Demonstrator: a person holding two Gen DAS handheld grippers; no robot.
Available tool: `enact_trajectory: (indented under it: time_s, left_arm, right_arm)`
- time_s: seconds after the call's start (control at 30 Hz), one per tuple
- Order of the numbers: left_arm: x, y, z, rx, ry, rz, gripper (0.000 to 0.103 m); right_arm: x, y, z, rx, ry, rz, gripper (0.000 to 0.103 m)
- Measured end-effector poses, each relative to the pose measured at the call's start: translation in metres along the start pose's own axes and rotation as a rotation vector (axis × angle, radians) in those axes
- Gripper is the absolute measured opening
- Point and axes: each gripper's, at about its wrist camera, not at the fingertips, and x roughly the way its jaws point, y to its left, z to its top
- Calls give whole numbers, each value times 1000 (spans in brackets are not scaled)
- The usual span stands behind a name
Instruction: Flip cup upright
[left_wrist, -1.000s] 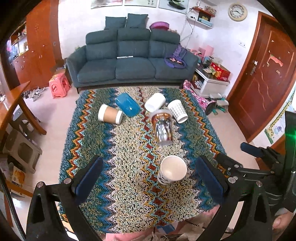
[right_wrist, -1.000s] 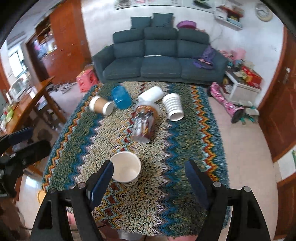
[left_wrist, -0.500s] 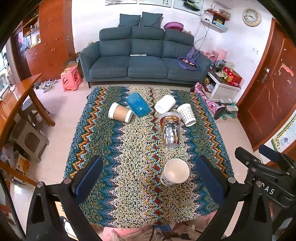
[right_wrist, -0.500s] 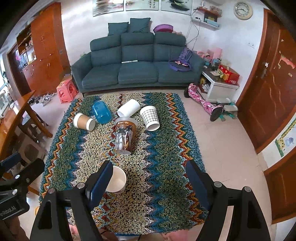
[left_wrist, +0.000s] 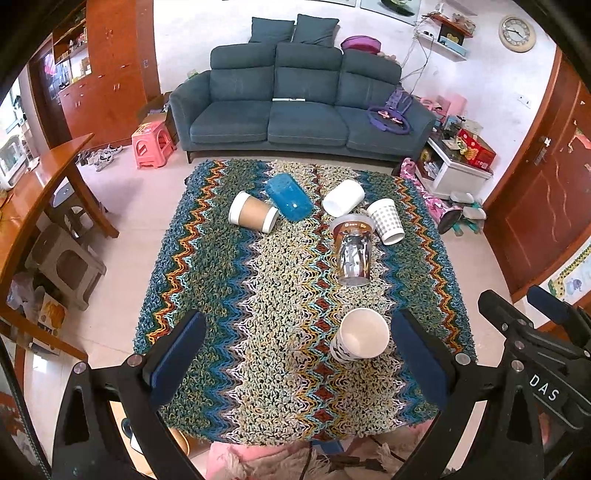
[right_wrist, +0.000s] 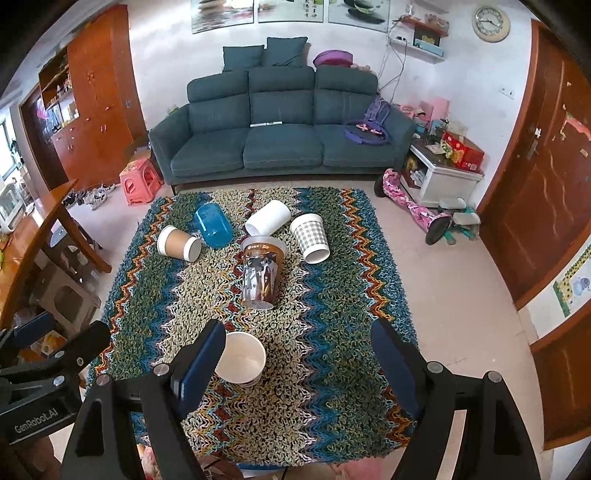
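Both grippers spread wide, holding nothing, above the near edge of the rug (left_wrist: 229, 280). Left gripper (left_wrist: 295, 354), right gripper (right_wrist: 299, 358). White cup (left_wrist: 360, 339) stands upright, mouth up, near-centre, apart from the pads. Far side: 5 cups on their sides: brown cup (left_wrist: 253, 217), blue cup (left_wrist: 288, 196), plain white cup (left_wrist: 343, 198), checked cup (left_wrist: 386, 220), foil cup (left_wrist: 352, 249).

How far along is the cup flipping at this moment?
Done: one white paper cup stands upright, mouth up. In hand: nothing; left tool and right tool are open. Left: the brown cup, blue cup, white cup, checked cup and printed cup lie sideways.
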Motion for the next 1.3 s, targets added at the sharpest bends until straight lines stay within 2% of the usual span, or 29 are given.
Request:
enact_trajectory:
  time_s: [0.5, 1.3]
  left_arm:
    - [0, 5, 0, -10, 31, 16, 101]
    - [-2, 4, 1, 1, 14, 28, 101]
  right_arm:
    - [-7, 14, 1, -27, 1, 7, 81]
    - [-8, 15, 1, -27, 8, 25, 81]
